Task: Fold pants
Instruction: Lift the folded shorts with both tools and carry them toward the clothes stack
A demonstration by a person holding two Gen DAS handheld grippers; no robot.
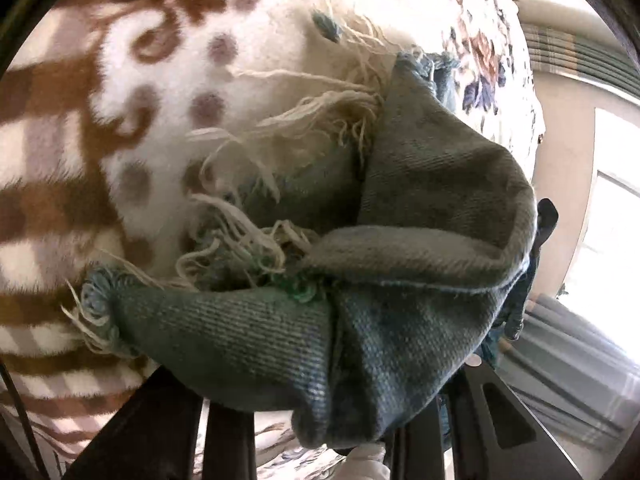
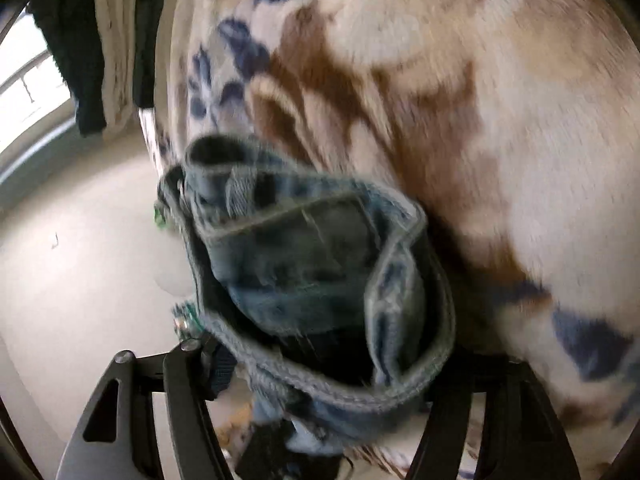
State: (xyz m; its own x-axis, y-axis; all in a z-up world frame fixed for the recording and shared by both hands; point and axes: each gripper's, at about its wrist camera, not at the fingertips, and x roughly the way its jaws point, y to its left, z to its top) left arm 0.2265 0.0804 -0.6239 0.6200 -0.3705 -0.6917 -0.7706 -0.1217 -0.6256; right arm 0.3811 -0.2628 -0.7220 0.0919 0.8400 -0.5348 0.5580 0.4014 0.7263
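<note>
The pants are blue-grey denim jeans with frayed white threads at the hem. In the left wrist view my left gripper (image 1: 340, 412) is shut on a bunched fold of the jeans (image 1: 400, 280), which covers the fingertips and hangs above a patterned blanket. In the right wrist view my right gripper (image 2: 316, 400) is shut on the jeans' waistband (image 2: 320, 264), which bulges out between the black fingers. The fingertips are hidden by cloth in both views. The right view is blurred.
A brown-and-white fleece blanket (image 1: 120, 120) with a blue floral edge (image 1: 484, 48) lies under the jeans; it also fills the right wrist view (image 2: 500, 120). A window (image 1: 612, 216) and wall are at right. Dark and white clothes (image 2: 108, 40) hang at upper left.
</note>
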